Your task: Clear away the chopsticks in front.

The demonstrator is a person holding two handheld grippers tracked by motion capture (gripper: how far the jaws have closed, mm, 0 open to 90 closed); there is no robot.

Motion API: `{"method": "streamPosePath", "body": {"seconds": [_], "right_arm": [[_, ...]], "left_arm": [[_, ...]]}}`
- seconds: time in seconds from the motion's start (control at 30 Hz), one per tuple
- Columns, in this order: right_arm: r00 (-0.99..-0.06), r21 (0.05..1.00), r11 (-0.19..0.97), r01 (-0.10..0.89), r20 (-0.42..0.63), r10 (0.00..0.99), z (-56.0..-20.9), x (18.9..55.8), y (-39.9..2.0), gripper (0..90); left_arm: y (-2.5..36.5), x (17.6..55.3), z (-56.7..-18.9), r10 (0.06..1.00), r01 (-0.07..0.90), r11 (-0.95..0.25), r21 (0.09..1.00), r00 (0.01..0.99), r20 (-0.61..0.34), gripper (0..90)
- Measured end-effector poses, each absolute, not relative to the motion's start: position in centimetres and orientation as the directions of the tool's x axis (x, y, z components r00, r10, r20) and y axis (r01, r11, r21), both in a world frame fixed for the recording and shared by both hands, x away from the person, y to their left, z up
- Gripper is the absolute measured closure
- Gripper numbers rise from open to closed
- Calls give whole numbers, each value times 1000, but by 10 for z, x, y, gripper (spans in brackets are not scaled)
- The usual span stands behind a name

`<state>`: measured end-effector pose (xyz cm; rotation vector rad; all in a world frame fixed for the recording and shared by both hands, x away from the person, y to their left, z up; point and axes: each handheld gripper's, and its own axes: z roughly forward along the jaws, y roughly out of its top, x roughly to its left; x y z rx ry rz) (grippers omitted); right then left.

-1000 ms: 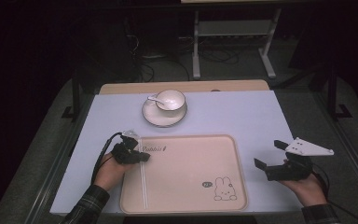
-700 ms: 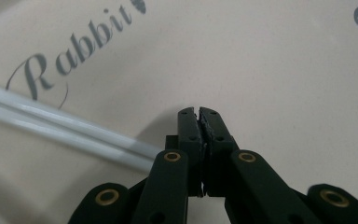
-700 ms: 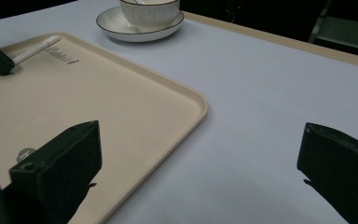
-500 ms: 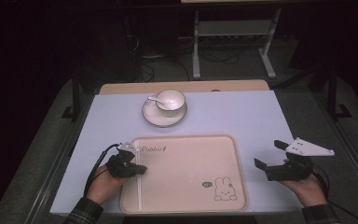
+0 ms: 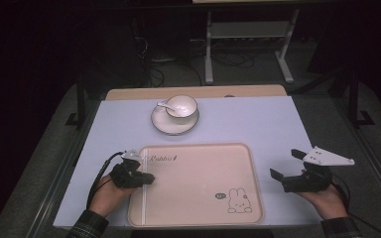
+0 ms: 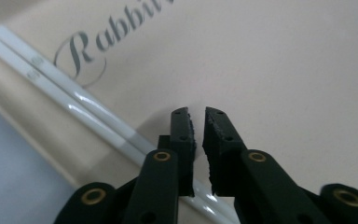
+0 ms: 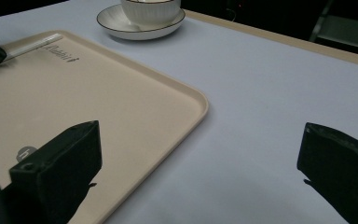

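Left claw (image 6: 198,122), jaws just opening a crack above the chopsticks (image 6: 74,105), is risking nudging them off the tray (image 6: 270,70).

Room: kept dark.
Floor (image 5: 39,163): grey carpet.
Surface (image 5: 258,124): pale blue, wood-edged.
Behind: metal stand (image 5: 248,44) and cables (image 5: 158,64) seen.

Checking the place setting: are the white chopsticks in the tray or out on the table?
In the tray. The chopsticks lie side by side along the left rim of the tray, below the left gripper.
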<state>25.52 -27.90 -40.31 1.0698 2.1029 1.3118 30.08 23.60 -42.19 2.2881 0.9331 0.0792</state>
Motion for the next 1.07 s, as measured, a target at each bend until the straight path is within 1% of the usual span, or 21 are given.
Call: {"method": "streamPosePath", "body": {"seconds": [0.1, 0.2, 0.23, 0.37, 0.5, 0.6, 0.63, 0.73, 1.07], "right_arm": [[-607, 890, 253, 379, 32, 794, -403, 255, -279, 0], [-608, 890, 254, 379, 33, 793, -404, 255, -279, 0], [-609, 890, 255, 379, 32, 792, -404, 255, -279, 0], [-611, 890, 255, 377, 33, 791, -404, 255, -278, 0], [-614, 891, 253, 376, 35, 789, -403, 254, -278, 0], [-615, 892, 252, 374, 36, 788, -403, 253, -278, 0], [-616, 893, 252, 374, 36, 787, -403, 253, -278, 0], [-617, 892, 254, 374, 36, 786, -403, 253, -278, 0], [-619, 892, 254, 374, 36, 785, -404, 253, -278, 0]], "left_arm": [[239, 300, -416, 633, 575, -505, 644, 754, -176, 682], [245, 299, -410, 635, 538, -481, 692, 758, -148, 581], [248, 299, -408, 641, 527, -469, 709, 755, -138, 527], [259, 297, -402, 656, 493, -432, 755, 746, -112, 372], [270, 293, -398, 667, 458, -408, 790, 740, -85, 266], [281, 289, -398, 690, 455, -393, 799, 720, -71, 211], [284, 288, -398, 697, 455, -387, 802, 714, -69, 174], [293, 285, -399, 706, 449, -375, 811, 705, -64, 139], [298, 284, -402, 712, 451, -381, 807, 700, -55, 140]]}}
